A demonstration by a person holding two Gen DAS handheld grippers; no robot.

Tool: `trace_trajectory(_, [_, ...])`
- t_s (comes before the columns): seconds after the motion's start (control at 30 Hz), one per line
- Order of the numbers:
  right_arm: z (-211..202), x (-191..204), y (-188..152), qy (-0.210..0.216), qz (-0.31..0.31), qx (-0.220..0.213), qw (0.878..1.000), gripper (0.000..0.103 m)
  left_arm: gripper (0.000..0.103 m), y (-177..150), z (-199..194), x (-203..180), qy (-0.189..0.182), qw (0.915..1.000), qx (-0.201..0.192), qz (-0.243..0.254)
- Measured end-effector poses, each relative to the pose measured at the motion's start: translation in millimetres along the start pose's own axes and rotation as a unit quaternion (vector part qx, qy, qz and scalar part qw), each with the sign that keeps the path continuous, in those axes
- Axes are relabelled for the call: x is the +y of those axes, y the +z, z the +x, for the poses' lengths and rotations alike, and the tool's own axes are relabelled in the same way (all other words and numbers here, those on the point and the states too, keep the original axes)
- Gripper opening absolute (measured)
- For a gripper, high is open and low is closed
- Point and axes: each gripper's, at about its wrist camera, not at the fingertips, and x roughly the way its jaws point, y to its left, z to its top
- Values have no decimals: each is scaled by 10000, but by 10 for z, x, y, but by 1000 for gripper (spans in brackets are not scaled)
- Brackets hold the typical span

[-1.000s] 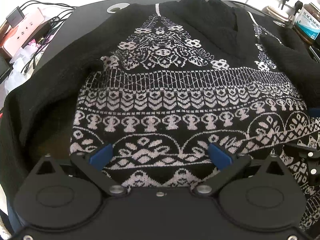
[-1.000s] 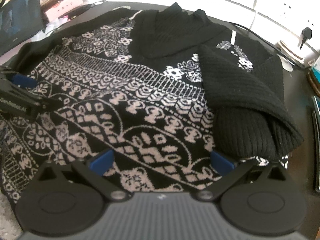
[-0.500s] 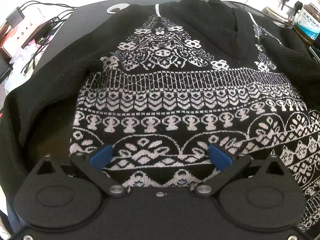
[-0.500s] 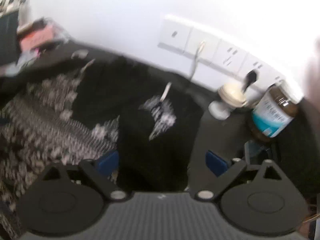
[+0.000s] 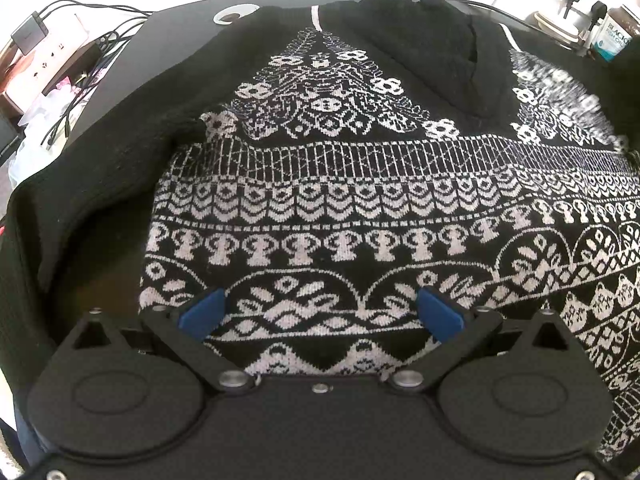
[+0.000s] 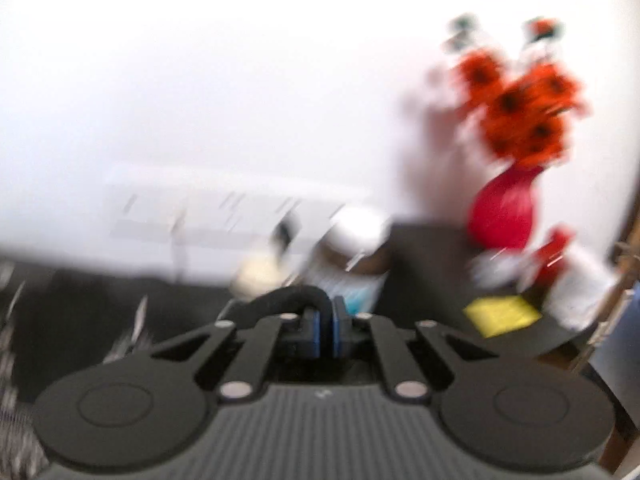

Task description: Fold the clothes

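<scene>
Right tongs (image 6: pixel 326 330) have snapped together on the sweater's sleeve (image 6: pixel 288 298)

A dark, matte black bench (image 5: pixel 168 64) stands against a plain white wall (image 6: pixel 240 80) carrying a row of white power sockets (image 6: pixel 224 216). At the bench's left edge lie tangled black cables (image 5: pixel 84 80). A blurred red vase of orange flowers (image 6: pixel 504 212) stands at the right.

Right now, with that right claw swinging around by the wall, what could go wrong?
The right claw looks clamped on black fabric, probably the sweater's sleeve, near a brown jar and red vase; a swing might knock them. The pull could also drag the sweater askew, since the left claw is open.
</scene>
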Motion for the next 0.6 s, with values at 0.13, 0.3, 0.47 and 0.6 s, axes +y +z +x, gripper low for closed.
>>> trace_trajectory(0.13, [-186, -337, 271, -621, 422, -684, 9948, 6, 103, 10, 5, 5, 14, 10000, 33, -40])
trace_trajectory(0.3, [-122, -187, 328, -330, 313, -643, 9969, 6, 103, 18, 11, 6, 38, 9999, 30, -107])
trace_trajectory(0.47, [-96, 99, 281, 808, 375, -487, 9948, 7, 103, 34, 14, 10, 36, 9999, 30, -109])
trace_trajectory(0.6, [-120, 294, 278, 3045, 406, -124, 9516, 7, 103, 34, 15, 11, 38, 9999, 32, -110])
